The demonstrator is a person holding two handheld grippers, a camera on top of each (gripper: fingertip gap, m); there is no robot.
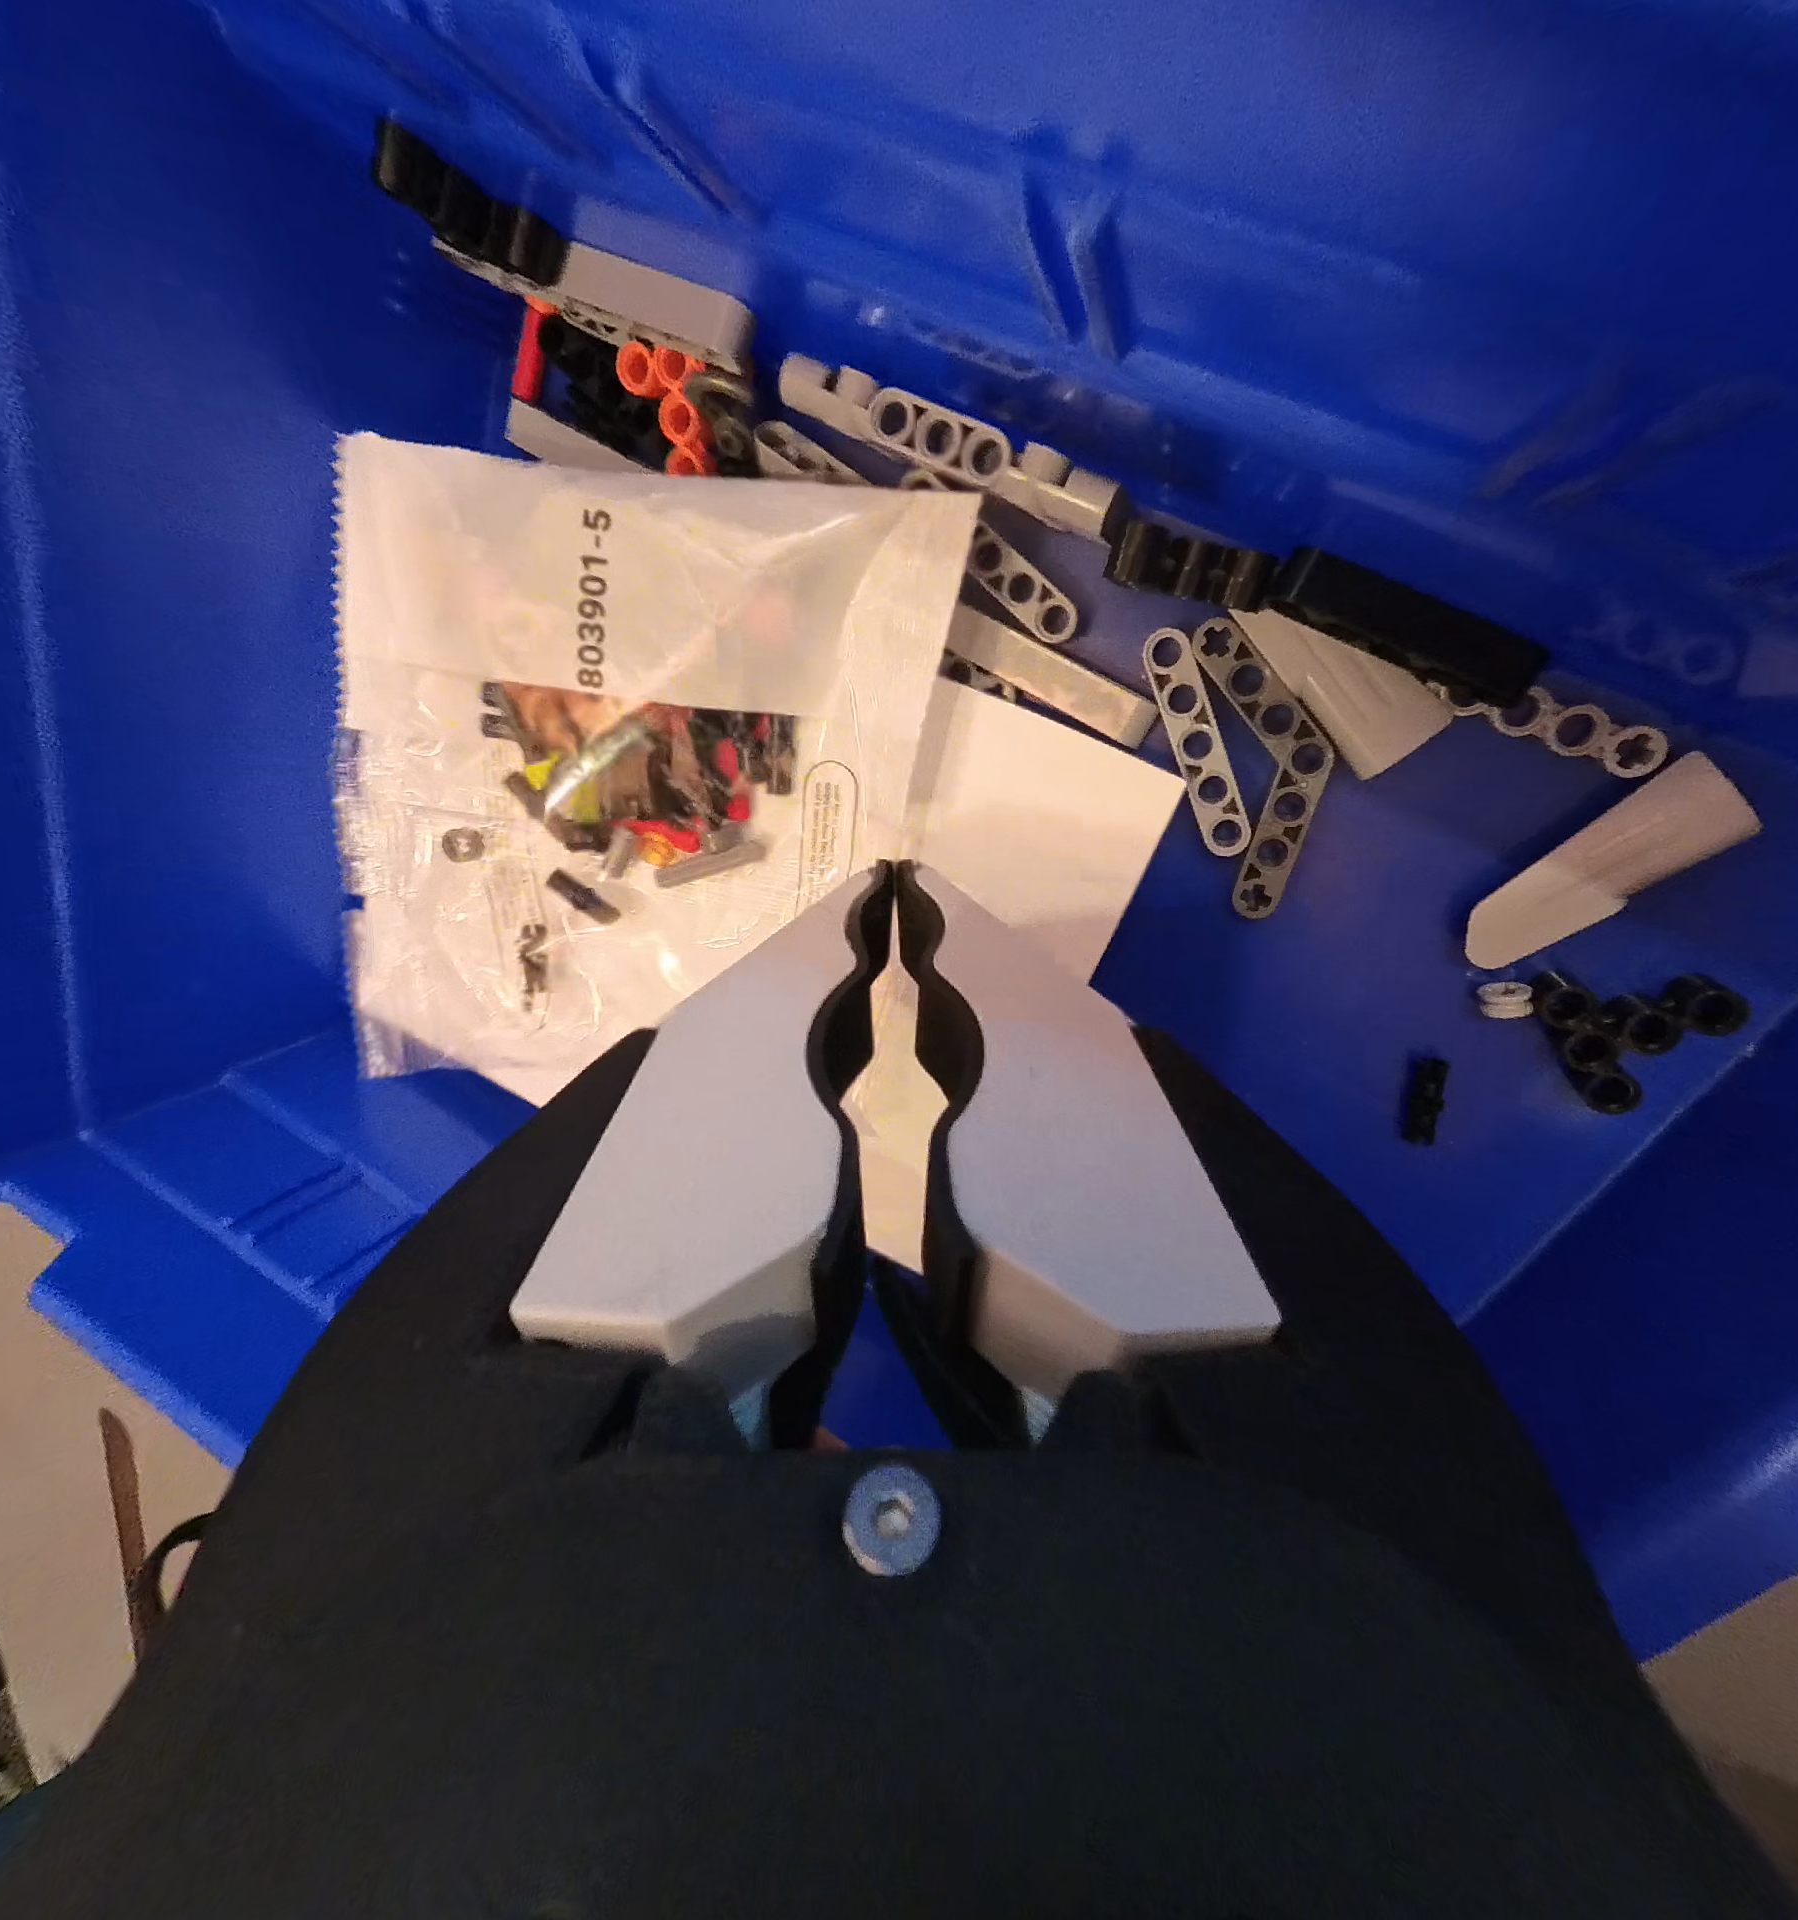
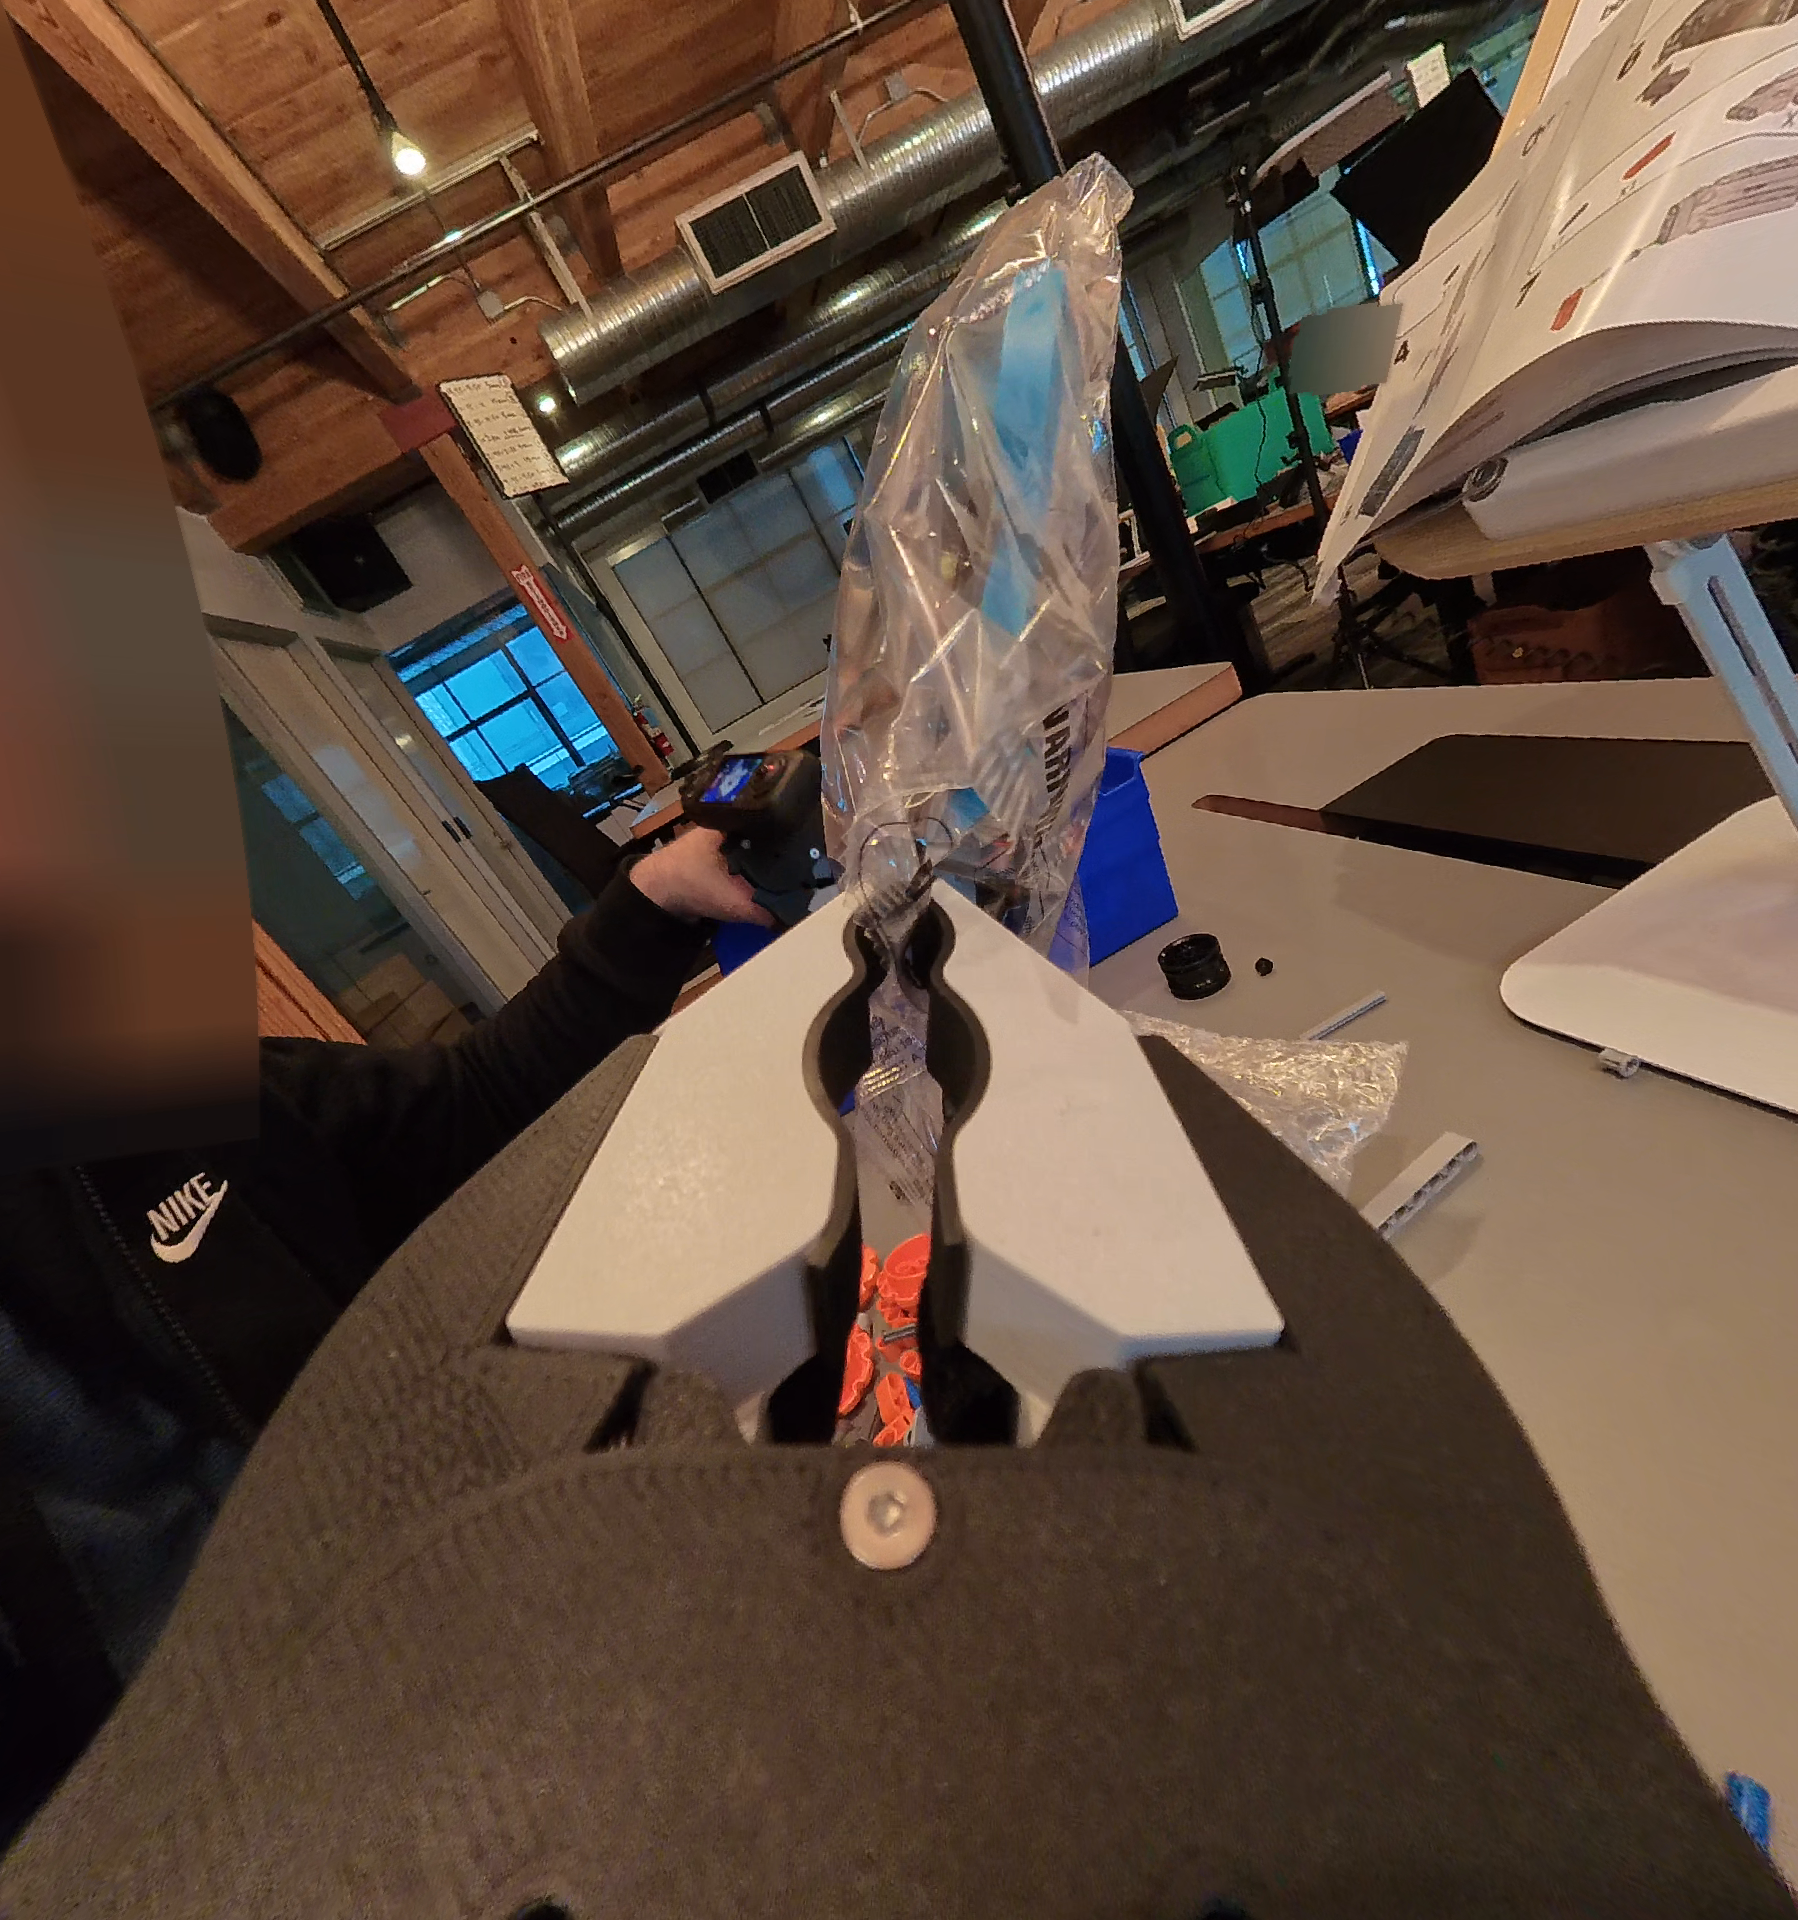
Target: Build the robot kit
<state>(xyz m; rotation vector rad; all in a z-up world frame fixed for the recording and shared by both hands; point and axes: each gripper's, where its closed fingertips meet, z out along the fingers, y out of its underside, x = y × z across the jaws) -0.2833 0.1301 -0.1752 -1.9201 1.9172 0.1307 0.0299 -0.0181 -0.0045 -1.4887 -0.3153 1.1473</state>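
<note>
While left tongs sit closed over blue bin w/ parts bag (beams loose), right tongs pinch clear bag.

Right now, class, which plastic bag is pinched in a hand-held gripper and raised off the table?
The clear crinkled bag, clamped in the right hand-held gripper. The sealed parts bag lies flat in the blue bin.

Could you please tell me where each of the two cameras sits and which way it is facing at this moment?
Left wrist view: sits on the left gripper, looking down into a blue plastic bin at a clear bag of small parts and grey perforated beams; its closed fingers show.
Right wrist view: sits on the right gripper, tilted up across a grey table towards the ceiling, fingers shut on a crumpled clear plastic bag; a black sleeve shows.
Shared: the blue bin.
</note>
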